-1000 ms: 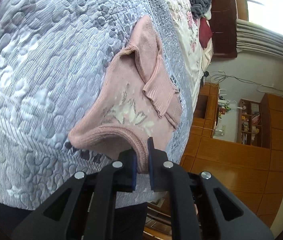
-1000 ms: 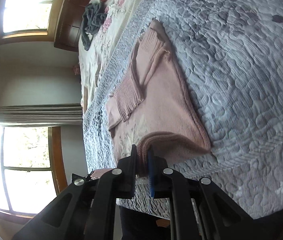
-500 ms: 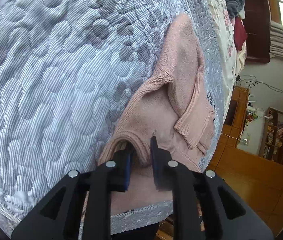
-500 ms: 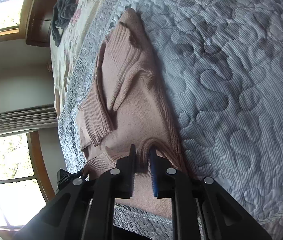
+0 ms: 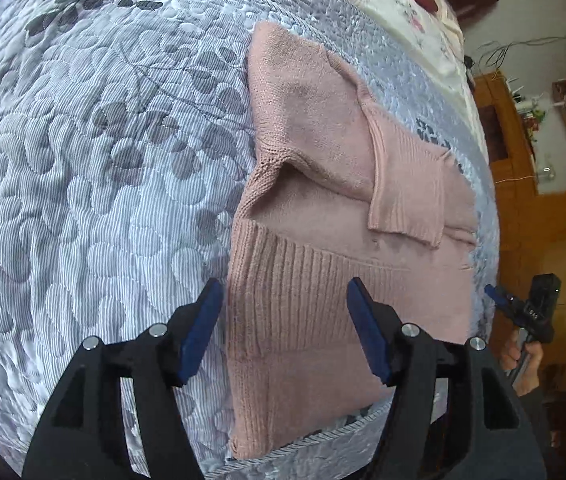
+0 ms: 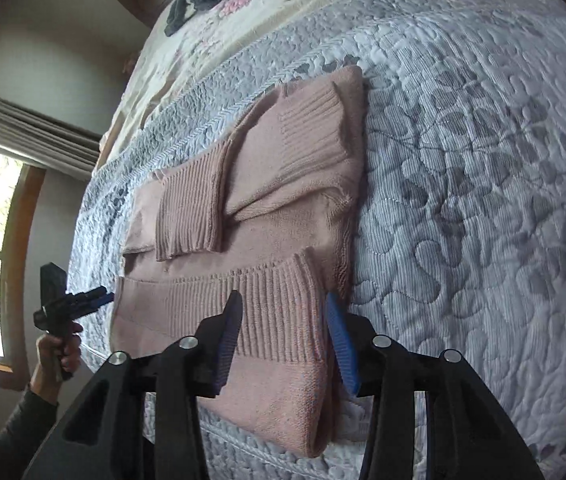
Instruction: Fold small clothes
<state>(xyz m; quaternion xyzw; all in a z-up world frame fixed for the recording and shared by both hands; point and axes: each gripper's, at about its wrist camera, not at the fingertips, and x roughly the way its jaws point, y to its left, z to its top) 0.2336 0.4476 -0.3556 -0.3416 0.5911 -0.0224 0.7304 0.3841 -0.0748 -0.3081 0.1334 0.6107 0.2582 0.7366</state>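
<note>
Pink sweater flat on the quilt, near the bed's front edge, sleeves crossed over the chest and ribbed hem doubled up over the body. Long axis running side to side across the bed edge. Lying straight ahead of both tools, each at one end of the hem.

Left tool wide open, jaws well apart, astride the hem band near the sweater's left edge, gripping nothing; whether pads brush the knit, cannot tell. Right tool likewise open, blue pads either side of the folded hem corner at the sweater's right edge, fabric between them but not pinched.

Each tool visible in the other's view, just off the sweater's far side, hand on the grip. Both equally near; neither favoured.

Probably bottom fold just laid and let go. Next likely a second fold toward the collar, or smoothing; needs both tools to close on the doubled edge together.
</note>
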